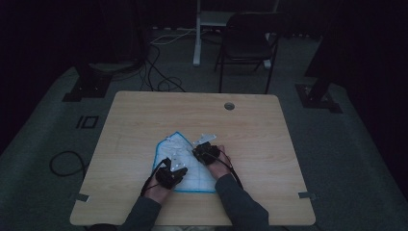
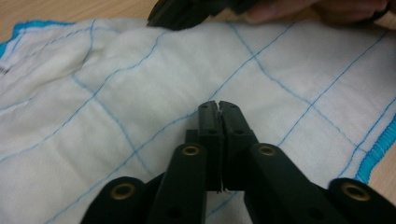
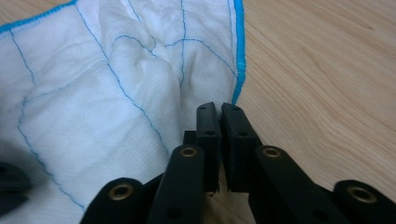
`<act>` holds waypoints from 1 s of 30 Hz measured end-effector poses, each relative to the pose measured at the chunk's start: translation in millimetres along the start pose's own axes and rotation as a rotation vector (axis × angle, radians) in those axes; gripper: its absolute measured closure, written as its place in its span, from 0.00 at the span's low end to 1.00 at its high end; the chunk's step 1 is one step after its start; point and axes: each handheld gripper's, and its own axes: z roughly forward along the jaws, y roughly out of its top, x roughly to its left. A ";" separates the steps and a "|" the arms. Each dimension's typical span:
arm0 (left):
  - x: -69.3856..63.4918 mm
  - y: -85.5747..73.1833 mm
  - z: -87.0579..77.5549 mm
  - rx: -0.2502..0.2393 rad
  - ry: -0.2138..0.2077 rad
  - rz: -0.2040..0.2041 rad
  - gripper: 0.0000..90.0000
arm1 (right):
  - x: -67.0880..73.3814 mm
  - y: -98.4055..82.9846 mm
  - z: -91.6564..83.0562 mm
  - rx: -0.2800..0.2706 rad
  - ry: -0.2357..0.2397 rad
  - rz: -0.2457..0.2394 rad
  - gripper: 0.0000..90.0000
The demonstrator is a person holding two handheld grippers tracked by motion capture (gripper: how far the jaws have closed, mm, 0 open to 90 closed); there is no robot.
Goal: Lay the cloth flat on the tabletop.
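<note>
Both my grippers, left [image 1: 178, 165] and right [image 1: 198, 148], are pinched together over the cloth [image 1: 177, 144]; folding it. Next: grab its 3 o'clock hem.

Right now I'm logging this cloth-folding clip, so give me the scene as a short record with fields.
surface: wooden table
item: white cloth with blue edging and blue grid lines, partly folded, rumpled
left gripper: jaws shut, over the cloth's middle; whether fabric is pinched cannot be told
right gripper: jaws shut, at the cloth's blue edge; whether it grips the cloth is unclear
hands: both at the near side of the table, over the cloth
background: dark chair beyond the table
</note>
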 end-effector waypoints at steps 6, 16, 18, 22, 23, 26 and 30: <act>9.5 -8.6 -6.9 0.039 0.045 -0.003 1.00 | -8.1 -2.2 -3.6 0.014 -0.031 0.001 0.98; 36.9 -21.7 -14.3 0.072 0.113 -0.030 1.00 | -34.1 -14.0 -19.1 0.033 -0.112 0.033 0.99; 45.7 -23.2 -15.8 0.085 0.146 -0.031 1.00 | -43.9 -18.0 -25.8 0.031 -0.134 0.050 0.99; 60.5 -24.1 -16.6 0.099 0.177 -0.042 1.00 | -57.0 -20.6 -36.5 0.021 -0.153 0.065 0.99; 60.5 -24.1 -16.6 0.099 0.177 -0.042 1.00 | -57.0 -20.6 -36.5 0.021 -0.153 0.065 0.99; 62.5 -19.6 -12.8 0.114 0.212 -0.042 1.00 | -57.5 -19.1 -39.9 0.006 -0.157 0.070 0.98; 57.4 -17.0 -12.8 0.096 0.201 -0.049 0.98 | -54.7 -18.8 -41.6 -0.014 -0.142 0.074 0.93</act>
